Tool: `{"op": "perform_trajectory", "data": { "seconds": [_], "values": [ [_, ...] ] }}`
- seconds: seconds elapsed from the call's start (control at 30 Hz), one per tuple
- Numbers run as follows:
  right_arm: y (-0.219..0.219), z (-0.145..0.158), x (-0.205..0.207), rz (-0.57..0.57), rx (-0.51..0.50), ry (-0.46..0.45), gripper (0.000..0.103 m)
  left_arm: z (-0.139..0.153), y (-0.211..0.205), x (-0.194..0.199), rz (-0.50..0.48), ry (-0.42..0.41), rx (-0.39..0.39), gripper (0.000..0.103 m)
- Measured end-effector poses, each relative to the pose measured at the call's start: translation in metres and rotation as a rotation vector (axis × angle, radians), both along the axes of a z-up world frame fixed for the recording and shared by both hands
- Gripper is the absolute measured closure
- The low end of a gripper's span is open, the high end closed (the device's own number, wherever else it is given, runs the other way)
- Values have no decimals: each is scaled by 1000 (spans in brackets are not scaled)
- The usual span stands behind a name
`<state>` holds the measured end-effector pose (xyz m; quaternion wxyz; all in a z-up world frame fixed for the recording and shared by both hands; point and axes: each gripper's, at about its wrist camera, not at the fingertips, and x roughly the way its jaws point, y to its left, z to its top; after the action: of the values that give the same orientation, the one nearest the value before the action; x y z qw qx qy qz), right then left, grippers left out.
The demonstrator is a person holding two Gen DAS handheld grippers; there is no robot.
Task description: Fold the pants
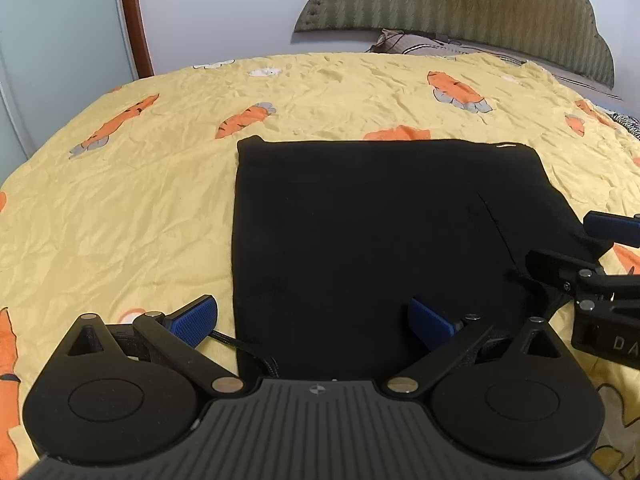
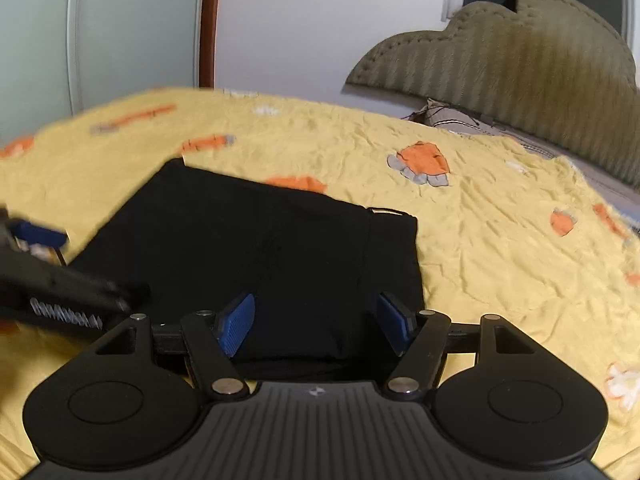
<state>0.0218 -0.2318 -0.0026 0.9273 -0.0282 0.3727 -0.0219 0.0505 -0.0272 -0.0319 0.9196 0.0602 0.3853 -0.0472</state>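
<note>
- Already, the black fabric pants point(image 1: 360, 240) are laid as a compact flat rectangle on the yellow carrot-print bedsheet point(image 1: 140, 200), so the folding is judged nearly done.
- Both the left gripper point(image 1: 312, 320) and the right gripper point(image 2: 316, 320) are held released over the near edge, with nothing grasped.
- An olive padded headboard point(image 2: 500, 48) and white wall are seen behind.

A crumpled yellow bedspread point(image 1: 160, 200) with orange carrot prints covers the bed, an olive padded headboard point(image 1: 460, 0) stands behind, and a patterned pillow point(image 1: 408, 42) rests against it.
</note>
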Motion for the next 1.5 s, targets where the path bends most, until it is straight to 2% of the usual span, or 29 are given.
{"op": "perform_trajectory", "data": {
  "seconds": [0.03,0.1,0.2,0.27,0.33,0.4,0.47,0.6,0.77,0.93,1.5],
  "values": [
    [0,-4,3,-8,3,25,27,-2,-1,-1,-3,-2,4,0],
    [3,-14,5,5,-51,67,24,2,0,-6,-5,4,-3,1],
    [7,-7,-6,-10,-87,54,22,12,7,-18,6,0,-25,1],
    [4,3,-20,-33,-50,21,22,19,11,-32,39,-20,-47,1],
    [0,12,-35,-68,29,-19,21,22,11,-43,55,-38,-53,1],
    [-2,16,-46,-92,105,-29,15,23,7,-50,48,-41,-40,1],
    [2,19,-53,-101,128,-31,12,24,3,-54,48,-40,-32,1],
    [20,16,-61,-82,48,-28,12,23,2,-56,66,-16,-39,2],
    [28,18,-68,-63,29,-31,12,26,10,-64,105,-11,-90,2],
    [30,18,-72,-74,-8,-38,12,25,8,-69,121,-22,-45,2],
    [28,14,-81,-80,-11,-15,12,16,4,-75,102,-4,-12,2]
  ]
}}
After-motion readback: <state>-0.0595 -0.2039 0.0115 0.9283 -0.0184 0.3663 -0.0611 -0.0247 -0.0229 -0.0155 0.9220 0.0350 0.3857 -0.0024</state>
